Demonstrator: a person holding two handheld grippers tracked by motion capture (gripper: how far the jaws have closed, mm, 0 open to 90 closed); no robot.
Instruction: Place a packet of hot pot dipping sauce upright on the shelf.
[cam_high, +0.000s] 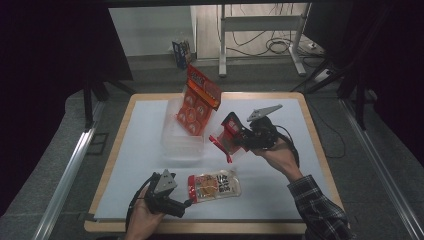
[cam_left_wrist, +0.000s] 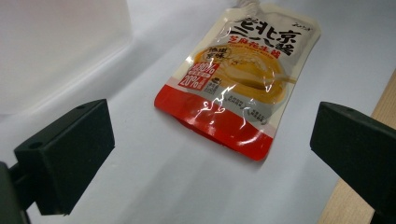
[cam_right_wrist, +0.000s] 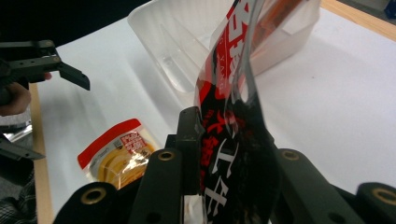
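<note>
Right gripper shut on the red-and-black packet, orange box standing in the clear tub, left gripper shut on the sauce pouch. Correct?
One error: the left gripper is open, not shut on the sauce pouch. The left gripper view shows its fingers spread wide, with the pouch lying flat on the table beyond them, untouched. The rest stands: the right gripper is shut on the red-and-black packet, and the orange box stands in the clear tub.

Clear plastic bin (cam_high: 180, 137) at table centre, an orange-red snack pack (cam_high: 197, 100) standing tilted in its far end. Red-and-black pouch (cam_high: 227, 135) held off the table just right of the bin. Sauce pouch (cam_high: 214, 185), cream and yellow with red bottom edge, lies flat near the front edge.
</note>
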